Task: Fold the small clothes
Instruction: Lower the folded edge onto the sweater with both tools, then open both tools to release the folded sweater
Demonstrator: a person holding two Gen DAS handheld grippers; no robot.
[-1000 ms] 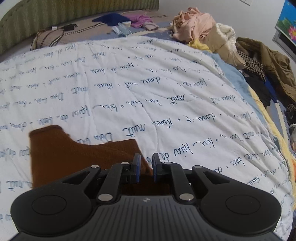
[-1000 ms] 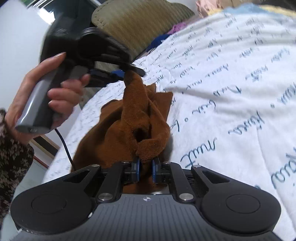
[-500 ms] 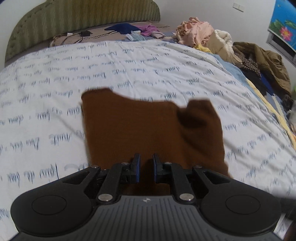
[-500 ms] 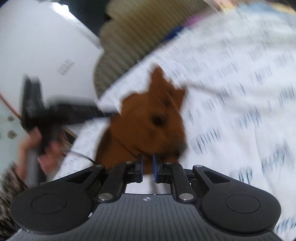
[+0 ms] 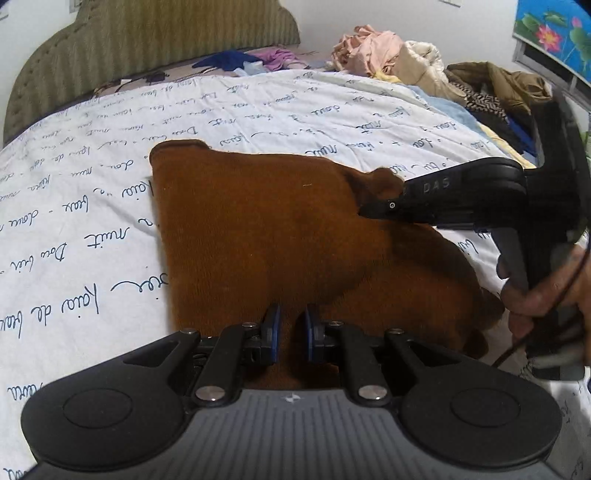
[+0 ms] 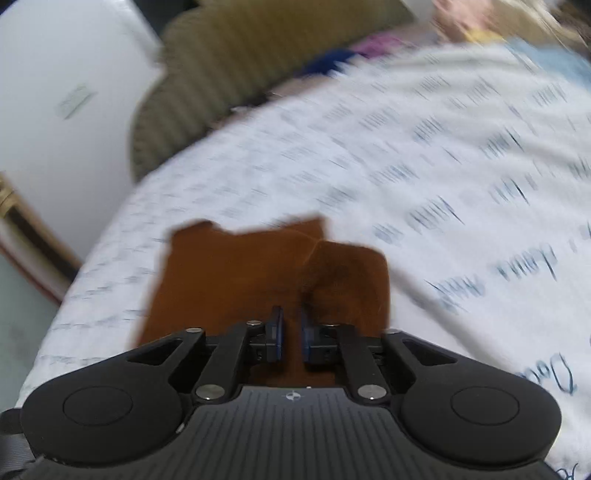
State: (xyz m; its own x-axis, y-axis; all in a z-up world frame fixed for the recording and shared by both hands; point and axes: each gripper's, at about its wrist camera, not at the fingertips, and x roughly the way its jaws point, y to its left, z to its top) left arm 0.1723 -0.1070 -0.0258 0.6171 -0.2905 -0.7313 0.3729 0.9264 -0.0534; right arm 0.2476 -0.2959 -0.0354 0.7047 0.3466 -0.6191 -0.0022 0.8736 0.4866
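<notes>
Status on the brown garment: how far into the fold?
Done: the brown garment lies spread on the script-print bedspread. In hand: the left gripper is shut on its near edge; the right gripper pinches a far corner. Left: no finished fold shows yet, and the clothes pile behind remains unsorted.

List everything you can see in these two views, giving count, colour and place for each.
brown garment: one, brown, spread on the bed
bedspread: one, white with blue script, covers the bed
headboard: one, striped green, far end
clothes pile: one heap, pink, cream, olive, far right
loose clothes: a few, blue and purple, near headboard
poster: one, blue with flowers, right wall
left gripper: black, shut on garment's near edge
right gripper: black, shut on garment's corner
right hand: holds its handle
</notes>
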